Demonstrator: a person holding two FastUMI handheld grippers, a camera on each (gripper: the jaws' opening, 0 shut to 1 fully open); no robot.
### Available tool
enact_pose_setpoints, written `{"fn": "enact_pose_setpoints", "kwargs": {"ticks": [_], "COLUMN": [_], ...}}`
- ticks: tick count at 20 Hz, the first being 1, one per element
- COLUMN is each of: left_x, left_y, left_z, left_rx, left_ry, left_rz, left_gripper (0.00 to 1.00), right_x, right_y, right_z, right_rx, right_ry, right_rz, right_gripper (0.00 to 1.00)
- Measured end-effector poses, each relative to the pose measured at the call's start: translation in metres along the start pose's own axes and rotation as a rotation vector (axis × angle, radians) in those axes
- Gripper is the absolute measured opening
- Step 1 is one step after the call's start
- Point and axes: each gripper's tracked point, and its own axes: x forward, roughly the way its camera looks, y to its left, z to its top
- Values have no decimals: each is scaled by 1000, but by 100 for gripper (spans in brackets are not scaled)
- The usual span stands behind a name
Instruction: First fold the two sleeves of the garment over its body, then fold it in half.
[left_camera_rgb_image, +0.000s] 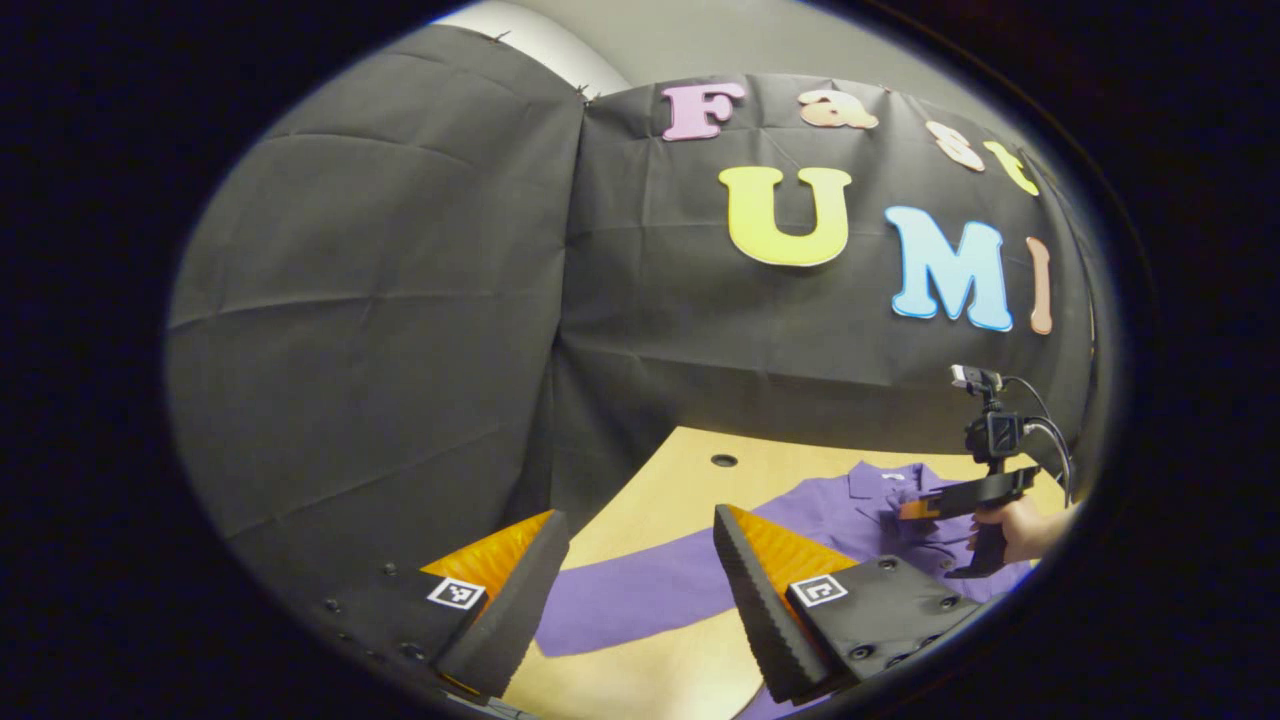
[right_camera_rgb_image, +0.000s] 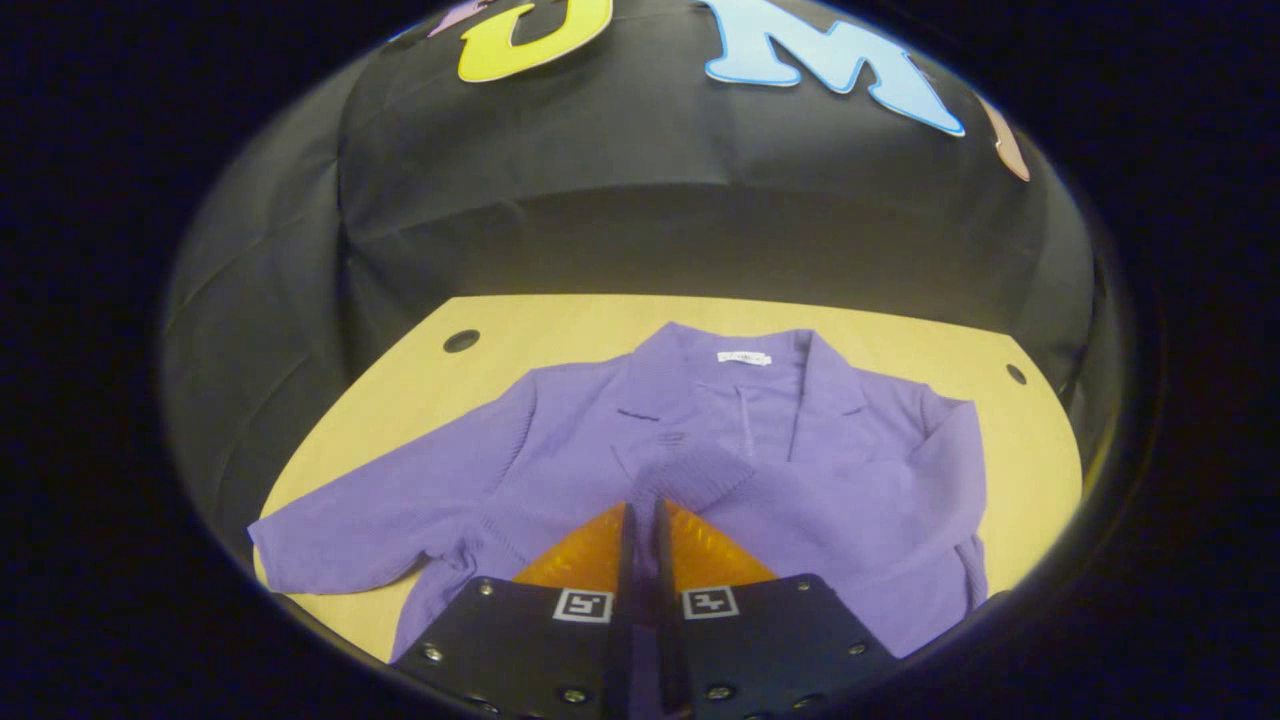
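purple garment (right_camera_rgb_image: 700, 450) lies flat on the wooden tabletop (right_camera_rgb_image: 560, 320), collar twd the far edge by the booth wall, white neck label just below the collar. in the right gripper view the right gripper (right_camera_rgb_image: 640, 520) is clenched, its 2 fingers pressed nearly together on the ribbed cuff (right_camera_rgb_image: 695, 475) of 1 sleeve, which is folded in over the garment's body and sits at mid-chest; fabric shows in the thin slit btwn the fingers. the other sleeve (right_camera_rgb_image: 370, 530) lies spread out flat twd the near left corner of the tabletop, its end close to the edge. 2 round holes in the tabletop, 1 near the far left corner (right_camera_rgb_image: 461, 340), 1 near the far right corner (right_camera_rgb_image: 1016, 373). black cloth wall right behind the far edge. in the left gripper view the left gripper (left_camera_rgb_image: 640, 590) is released, fingers well apart, nothing btwn them, held above the spread sleeve (left_camera_rgb_image: 650, 590) w/ bare wood around it. farther off in that view the right gripper (left_camera_rgb_image: 925, 508) sits over the garment's chest, a hand (left_camera_rgb_image: 1015, 530) on its handle, a small camera and cables on top. a hole (left_camera_rgb_image: 723, 460) shows near the wall.
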Motion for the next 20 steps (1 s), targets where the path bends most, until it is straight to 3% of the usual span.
{"fn": "enact_pose_setpoints", "kwargs": {"ticks": [4,6,7,8,9,10,11,13,20], "left_x": [1,3,3,4,4,5,6,9,21], "left_y": [0,0,0,-1,0,1,4,13,72], "left_z": [-3,-6,-8,-11,-13,-17,-22,-34,-90], "left_rx": [-7,-11,-14,-17,-20,-22,-22,-23,-73], "left_ry": [3,6,10,15,22,27,35,55,175], "left_rz": [7,9,9,10,11,15,24,54,229], "left_gripper": [97,93,95,95,95,93,95,93,95], "right_x": [-8,-15,-18,-23,-34,-41,-47,-64,-128], "right_y": [10,15,17,19,19,20,22,23,20], "right_z": [-1,1,2,4,6,9,8,14,21], "right_rx": [-15,-24,-31,-36,-40,-40,-36,-20,4], "right_ry": [-4,-10,-21,-30,-38,-48,-55,-81,-159], "right_rz": [45,64,68,72,72,77,81,86,85], "right_gripper": [16,35,37,46,67,75,89,95,95]}}
